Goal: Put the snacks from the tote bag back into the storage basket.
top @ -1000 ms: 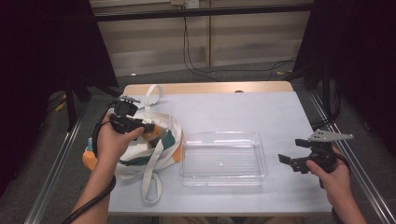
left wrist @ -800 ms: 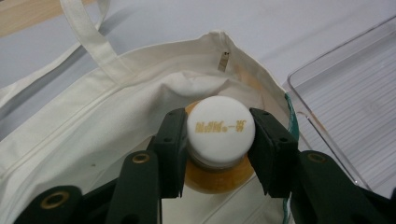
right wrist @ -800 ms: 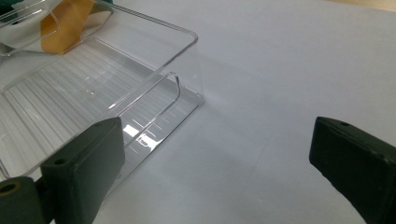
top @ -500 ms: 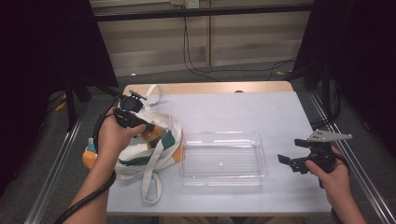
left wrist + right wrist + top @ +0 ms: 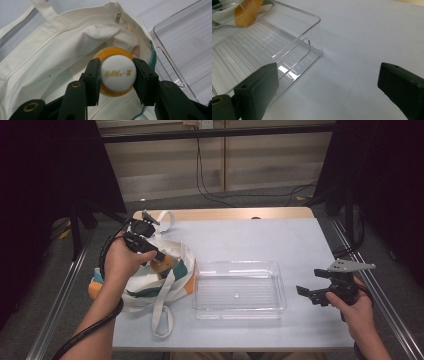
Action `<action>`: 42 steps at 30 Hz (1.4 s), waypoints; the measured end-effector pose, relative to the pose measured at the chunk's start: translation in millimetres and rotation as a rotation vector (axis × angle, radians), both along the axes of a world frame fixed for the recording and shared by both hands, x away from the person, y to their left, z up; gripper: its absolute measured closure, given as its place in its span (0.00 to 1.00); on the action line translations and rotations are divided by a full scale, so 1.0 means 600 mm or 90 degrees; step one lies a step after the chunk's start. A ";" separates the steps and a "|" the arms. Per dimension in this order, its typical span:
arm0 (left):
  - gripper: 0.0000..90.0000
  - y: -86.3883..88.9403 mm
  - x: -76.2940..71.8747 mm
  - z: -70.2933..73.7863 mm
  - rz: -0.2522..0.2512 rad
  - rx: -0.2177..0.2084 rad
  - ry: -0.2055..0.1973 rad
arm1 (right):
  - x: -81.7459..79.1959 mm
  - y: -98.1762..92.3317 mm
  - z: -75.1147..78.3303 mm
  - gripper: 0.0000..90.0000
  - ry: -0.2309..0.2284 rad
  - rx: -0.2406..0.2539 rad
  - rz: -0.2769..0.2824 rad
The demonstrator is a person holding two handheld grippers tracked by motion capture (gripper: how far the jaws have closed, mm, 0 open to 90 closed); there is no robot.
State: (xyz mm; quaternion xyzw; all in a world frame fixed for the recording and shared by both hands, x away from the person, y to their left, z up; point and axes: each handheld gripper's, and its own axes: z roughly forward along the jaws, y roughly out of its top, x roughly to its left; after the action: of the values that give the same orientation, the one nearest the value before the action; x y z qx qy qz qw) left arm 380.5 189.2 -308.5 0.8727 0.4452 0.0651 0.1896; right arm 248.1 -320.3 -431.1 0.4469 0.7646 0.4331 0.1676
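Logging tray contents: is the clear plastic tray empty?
Empty: the clear plastic tray shows just its ribbed floor. The white-capped orange bottle sits between the left gripper's jaws over the cream tote bag.

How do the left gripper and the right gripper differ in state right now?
The left gripper is shut on a white-capped orange bottle inside the cream canvas tote bag; the right gripper is open and holds nothing. The left is over the bag, the right beside the clear plastic tray. Both have black jaws.
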 end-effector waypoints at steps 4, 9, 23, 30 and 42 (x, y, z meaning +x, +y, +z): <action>0.66 0.000 0.001 0.008 -0.005 0.002 0.000 | 0.000 0.000 0.000 0.03 0.001 0.001 -0.001; 0.66 0.001 0.001 0.020 -0.011 0.003 0.003 | 0.000 0.000 0.000 0.03 0.001 0.001 0.001; 0.66 0.002 0.005 0.063 -0.011 0.020 0.014 | 0.002 0.001 -0.001 0.03 0.003 0.002 0.003; 0.66 0.006 0.005 0.091 -0.018 0.028 0.025 | 0.002 0.002 -0.002 0.03 0.002 0.001 0.005; 0.66 0.018 0.007 0.132 -0.017 0.031 0.029 | 0.003 0.005 -0.002 0.03 0.001 0.000 0.009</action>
State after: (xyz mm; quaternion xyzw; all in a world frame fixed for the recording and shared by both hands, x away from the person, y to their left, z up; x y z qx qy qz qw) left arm 384.7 200.2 -229.3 0.8841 0.4361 0.0536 0.1590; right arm 250.1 -317.5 -432.5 0.4418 0.7679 0.4339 0.1639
